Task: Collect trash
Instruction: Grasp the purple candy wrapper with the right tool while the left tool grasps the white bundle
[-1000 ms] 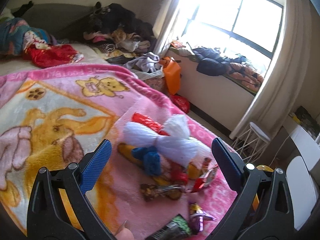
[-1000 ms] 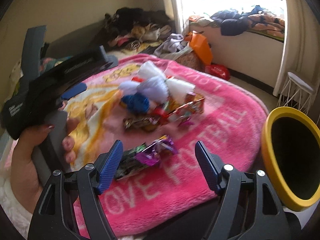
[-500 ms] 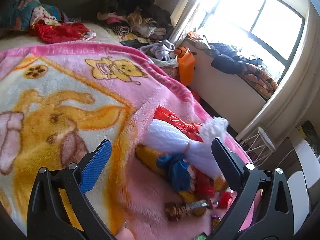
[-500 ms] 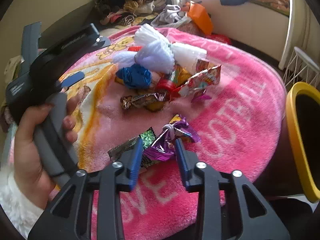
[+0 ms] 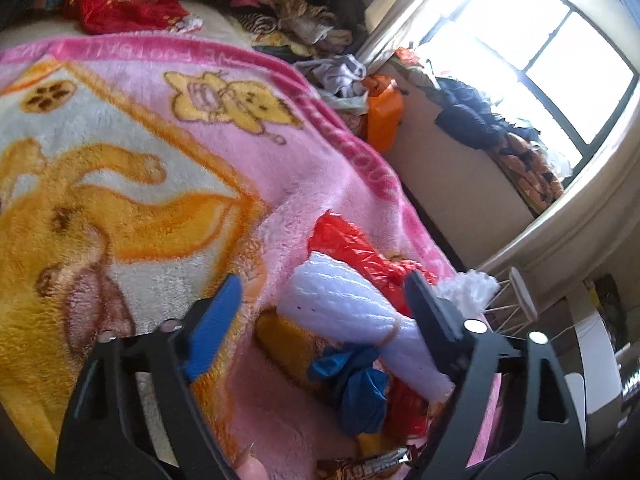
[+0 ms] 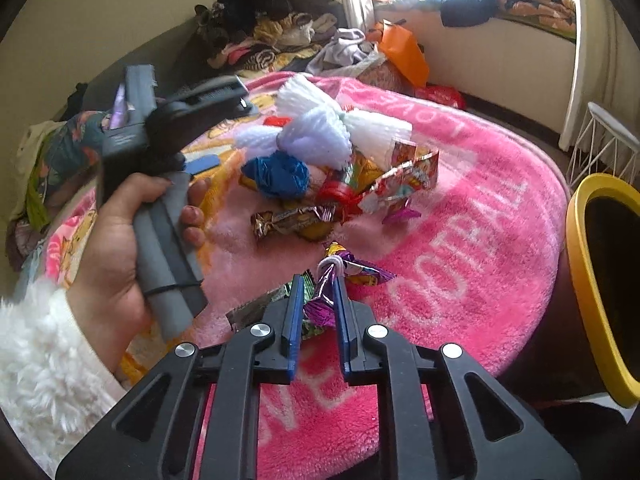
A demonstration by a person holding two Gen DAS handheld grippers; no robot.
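Pink blanket [image 6: 460, 208] covers the bed; the trash lies heaped on its near corner. Yellow-rimmed bin [image 6: 580, 264] stands just beside the bed edge, on the right-hand side.

Largest piece: white foam netting [image 5: 340, 304], lying across a red plastic bag [image 5: 360, 248] and a blue crumpled bag [image 5: 360, 392]. Left gripper [image 5: 320, 312] straddles the netting, jaws closing with the netting between them, pads not yet pressing. Judgement: best to bite on the netting's thick middle, not its frayed end, and keep the far finger clear of the red bag so only 1 item lifts.

Smaller: purple wrapper [image 6: 356, 268] at the near edge of the pile. Right gripper [image 6: 316, 296] has its 2 fingers closing on the wrapper's twisted neck, pads already pressing the foil. Judgement: foil is slick and light; finish the squeeze before lifting, then carry it straight to the bin.

Hard to make out:
- Green wrapper [image 6: 260, 308] sits partly under the right fingers; cannot tell if it is caught too.
- Bin's inside is dark; contents unknown.
- Left view is blurred; the netting's far end hides behind the right-hand finger.
- Gold wrapper [image 6: 292, 220] print unreadable.
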